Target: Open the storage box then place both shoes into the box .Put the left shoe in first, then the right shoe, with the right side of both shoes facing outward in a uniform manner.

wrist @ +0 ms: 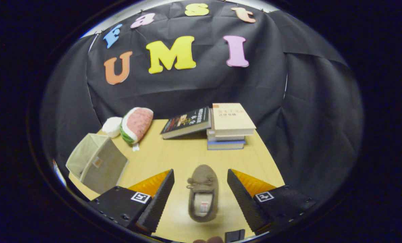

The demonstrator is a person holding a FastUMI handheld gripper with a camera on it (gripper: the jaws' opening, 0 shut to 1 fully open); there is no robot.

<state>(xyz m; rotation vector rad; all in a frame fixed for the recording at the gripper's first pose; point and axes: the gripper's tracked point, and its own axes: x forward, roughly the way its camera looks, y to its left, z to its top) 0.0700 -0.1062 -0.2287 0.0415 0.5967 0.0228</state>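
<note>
Your tool point(201, 177) hangs spread wide over the counter point(187, 155), a brown shoe point(203, 192) lying between its fingers, untouched; the storage box point(96, 162) lies tipped, beyond the left finger.

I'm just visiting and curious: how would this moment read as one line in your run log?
tool: open, fingers either side of shoe, not touching | storage box: on its side near tool, opening faces away from the shoe | shoes boxed: none seen

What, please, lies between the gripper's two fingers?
In the gripper view, the open gripper has a grey-brown fabric slipper lying between its fingers, untouched, on the wooden table.
</note>
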